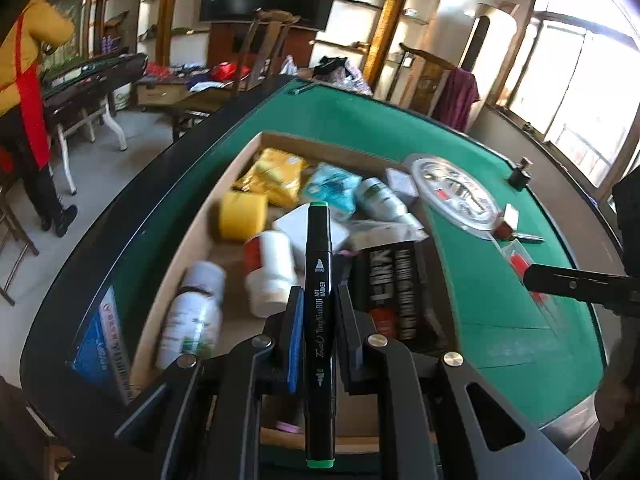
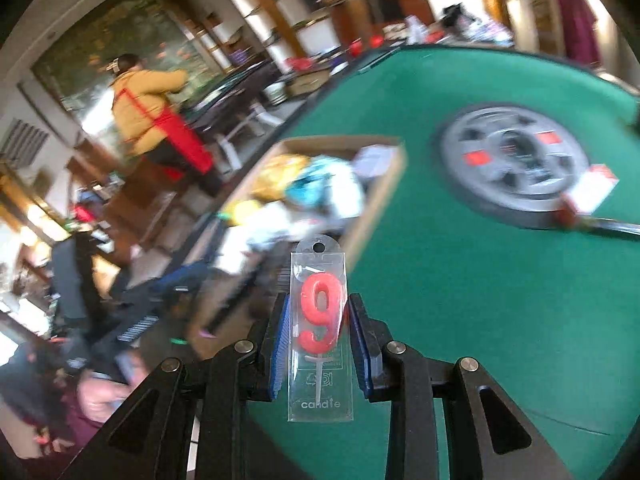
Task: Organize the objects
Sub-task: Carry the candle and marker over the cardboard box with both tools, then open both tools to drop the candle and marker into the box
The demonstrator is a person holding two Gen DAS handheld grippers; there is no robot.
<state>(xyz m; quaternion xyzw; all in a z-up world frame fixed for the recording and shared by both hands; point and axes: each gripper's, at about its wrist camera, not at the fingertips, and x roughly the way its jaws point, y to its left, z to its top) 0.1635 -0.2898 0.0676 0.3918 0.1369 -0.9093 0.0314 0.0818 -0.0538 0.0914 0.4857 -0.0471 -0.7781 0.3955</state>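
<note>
left gripper [image 1: 318, 312] clamped on black art marker [image 1: 319, 280], held lengthwise over cluttered cardboard box [image 1: 200, 232]. right gripper [image 2: 318, 320] clamped on packaged red "9" candle [image 2: 320, 332], above green surface [image 2: 460, 280] beside the box.

The left gripper [image 1: 319, 312] is clamping a black green-capped marker [image 1: 319, 320] lengthwise between its fingers [image 1: 294, 336]. Ahead of the fingertips, a cardboard box [image 1: 200, 248] is lying on the green table [image 1: 500, 300], holding bottles and packets.
</note>
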